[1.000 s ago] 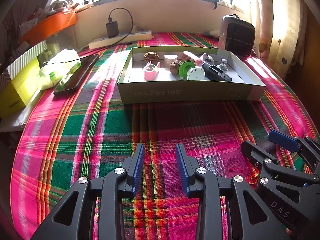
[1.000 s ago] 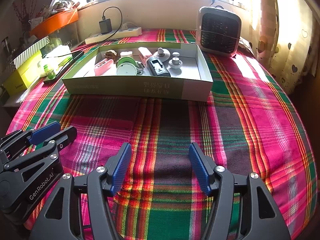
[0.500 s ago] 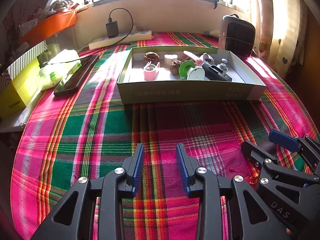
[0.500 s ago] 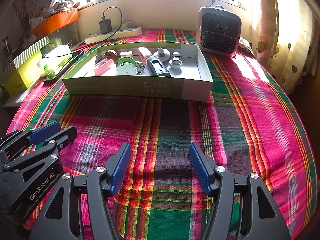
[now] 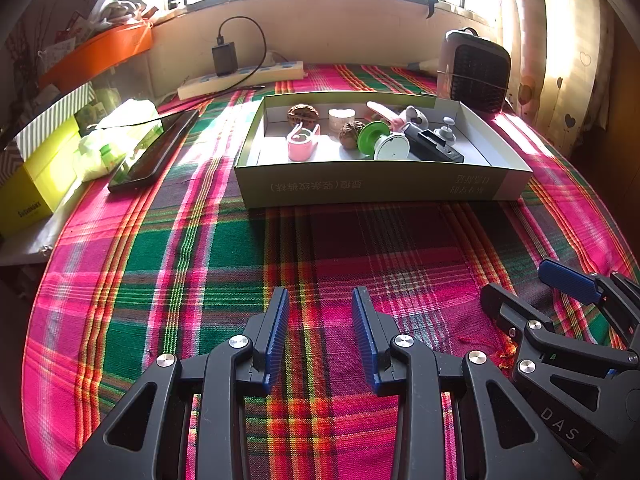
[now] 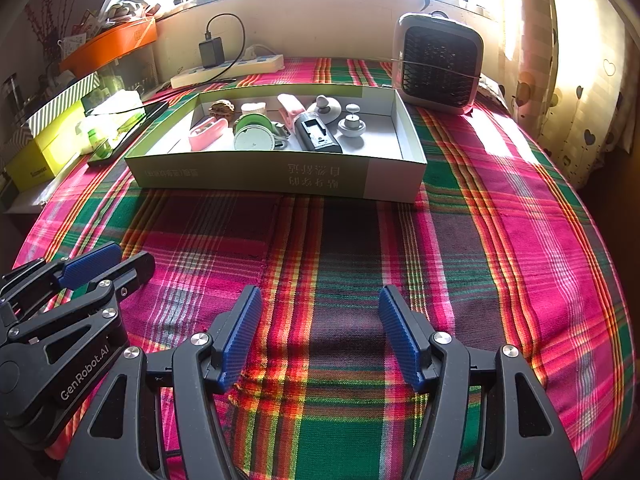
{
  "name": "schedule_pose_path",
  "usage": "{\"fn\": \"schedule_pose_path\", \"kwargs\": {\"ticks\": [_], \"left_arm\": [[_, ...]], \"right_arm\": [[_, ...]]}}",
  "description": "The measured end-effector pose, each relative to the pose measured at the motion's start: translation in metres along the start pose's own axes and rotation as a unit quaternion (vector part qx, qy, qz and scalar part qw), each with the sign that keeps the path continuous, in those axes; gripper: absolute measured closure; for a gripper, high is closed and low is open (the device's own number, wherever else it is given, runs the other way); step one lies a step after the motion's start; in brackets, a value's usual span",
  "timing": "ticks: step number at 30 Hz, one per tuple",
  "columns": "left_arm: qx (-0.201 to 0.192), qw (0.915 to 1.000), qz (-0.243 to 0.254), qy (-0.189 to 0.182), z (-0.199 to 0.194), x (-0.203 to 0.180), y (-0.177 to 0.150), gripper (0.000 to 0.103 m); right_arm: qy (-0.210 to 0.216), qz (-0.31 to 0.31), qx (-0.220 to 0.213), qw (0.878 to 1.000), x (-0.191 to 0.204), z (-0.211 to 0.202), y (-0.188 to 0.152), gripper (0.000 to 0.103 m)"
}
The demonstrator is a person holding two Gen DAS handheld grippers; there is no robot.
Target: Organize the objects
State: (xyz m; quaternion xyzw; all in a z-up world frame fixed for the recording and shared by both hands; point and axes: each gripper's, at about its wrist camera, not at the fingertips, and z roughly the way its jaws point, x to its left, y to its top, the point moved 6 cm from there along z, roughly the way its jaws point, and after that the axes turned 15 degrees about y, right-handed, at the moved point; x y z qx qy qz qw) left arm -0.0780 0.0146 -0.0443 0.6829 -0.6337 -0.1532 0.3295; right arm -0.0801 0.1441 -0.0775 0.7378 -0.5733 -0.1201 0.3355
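A shallow green-and-white cardboard box [image 5: 380, 188] [image 6: 276, 174] sits on the plaid tablecloth ahead of both grippers. Inside lie a pink clip [image 5: 301, 145], two walnuts [image 5: 303, 114], a green-and-white tape reel [image 5: 383, 141] [image 6: 254, 136], a black device [image 5: 434, 146] [image 6: 318, 136], a white heart-shaped piece [image 5: 341, 117] and grey knobs [image 6: 351, 124]. My left gripper [image 5: 321, 334] hovers over bare cloth, open with a narrow gap and nothing between its pads. To its right my right gripper [image 6: 320, 334] is opening wider, also with nothing in it. Each gripper shows at the edge of the other's view.
A small grey heater [image 6: 438, 64] stands behind the box's right end. A power strip with a charger [image 5: 240, 76] lies along the back wall. At the left lie a dark phone [image 5: 154, 152], a tissue pack [image 5: 116, 136] and a yellow box [image 5: 36, 184].
The right gripper's jaws have spread wider apart. The left gripper and everything in the box stay where they were.
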Motion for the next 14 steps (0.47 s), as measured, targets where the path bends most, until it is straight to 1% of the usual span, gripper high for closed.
{"fn": "schedule_pose_path", "kwargs": {"ticks": [3, 14], "left_arm": [[0.0, 1.0, 0.0, 0.0, 0.0001, 0.0001, -0.0001, 0.072], [0.0, 1.0, 0.0, 0.0, 0.0005, 0.0, 0.0002, 0.072]], "right_arm": [[-0.004, -0.008, 0.003, 1.0, 0.0052, 0.0014, -0.0013, 0.032], [-0.002, -0.006, 0.002, 1.0, 0.0054, 0.0014, -0.0017, 0.031]]}}
